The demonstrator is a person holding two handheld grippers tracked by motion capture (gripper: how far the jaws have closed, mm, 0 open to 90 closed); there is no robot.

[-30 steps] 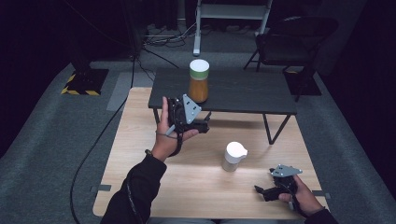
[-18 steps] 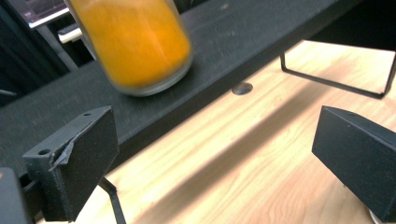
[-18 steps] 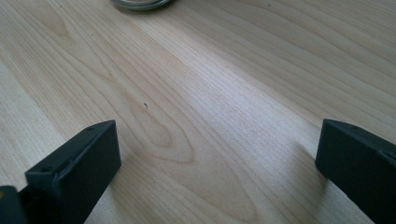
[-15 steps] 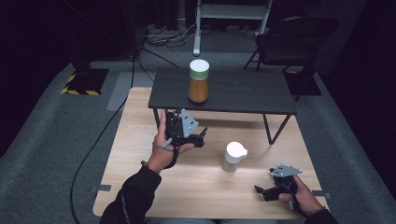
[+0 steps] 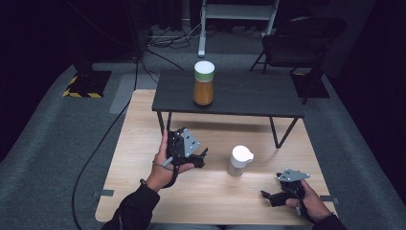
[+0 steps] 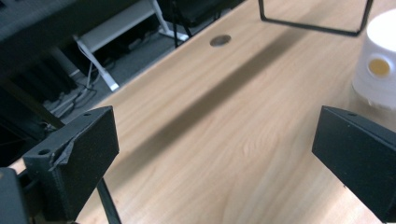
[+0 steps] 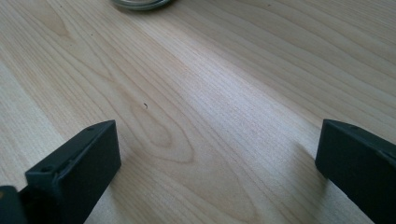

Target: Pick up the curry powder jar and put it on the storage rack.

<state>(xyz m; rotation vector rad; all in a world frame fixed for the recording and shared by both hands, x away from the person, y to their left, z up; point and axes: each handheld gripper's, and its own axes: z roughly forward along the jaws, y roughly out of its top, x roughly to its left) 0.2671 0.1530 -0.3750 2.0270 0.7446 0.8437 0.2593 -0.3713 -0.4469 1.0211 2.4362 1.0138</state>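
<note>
A tall orange-filled jar with a white lid (image 5: 204, 83) stands on the dark low bench-shaped surface (image 5: 249, 96); a black folding chair (image 5: 301, 38) sits far right.

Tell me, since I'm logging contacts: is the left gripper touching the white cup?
Apart. In the left gripper view the open left gripper has bare wooden table between its jaws, and the white cup stands beyond them.

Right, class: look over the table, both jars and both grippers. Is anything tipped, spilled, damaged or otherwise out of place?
Nothing stands out. The orange jar stands upright on the dark shelf, the white jar upright on the wooden table; no spill shows. Both the left gripper and right gripper are open, holding nothing.
</note>
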